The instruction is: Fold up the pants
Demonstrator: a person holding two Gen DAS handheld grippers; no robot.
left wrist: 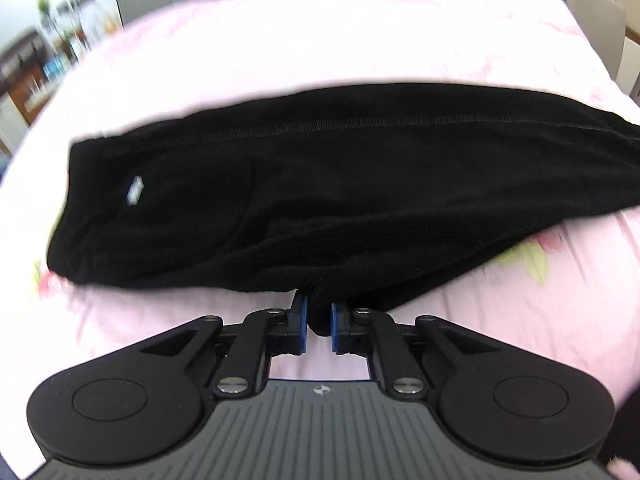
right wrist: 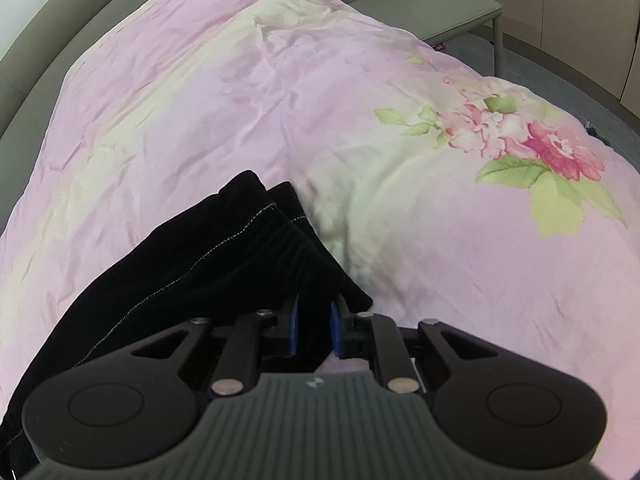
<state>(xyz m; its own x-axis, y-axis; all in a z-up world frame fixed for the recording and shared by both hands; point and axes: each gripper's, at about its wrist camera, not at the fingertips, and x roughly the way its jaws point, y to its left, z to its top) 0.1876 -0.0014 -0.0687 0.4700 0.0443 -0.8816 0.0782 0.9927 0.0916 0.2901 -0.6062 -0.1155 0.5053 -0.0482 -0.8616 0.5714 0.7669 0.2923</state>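
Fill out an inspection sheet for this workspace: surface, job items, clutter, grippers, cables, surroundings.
Surface: pink floral bedspread, wrinkled.
Job's things: black pants lying across the bedspread, already doubled over; small white label showing near one end.
Clutter: nothing seen on the bedspread.
Grippers: left gripper shut on a pinch of the pants' near edge; right gripper shut on bunched pants fabric.
Cables: nothing seen.
Surroundings: grey chair beyond the bed; shelves with small items, blurred.
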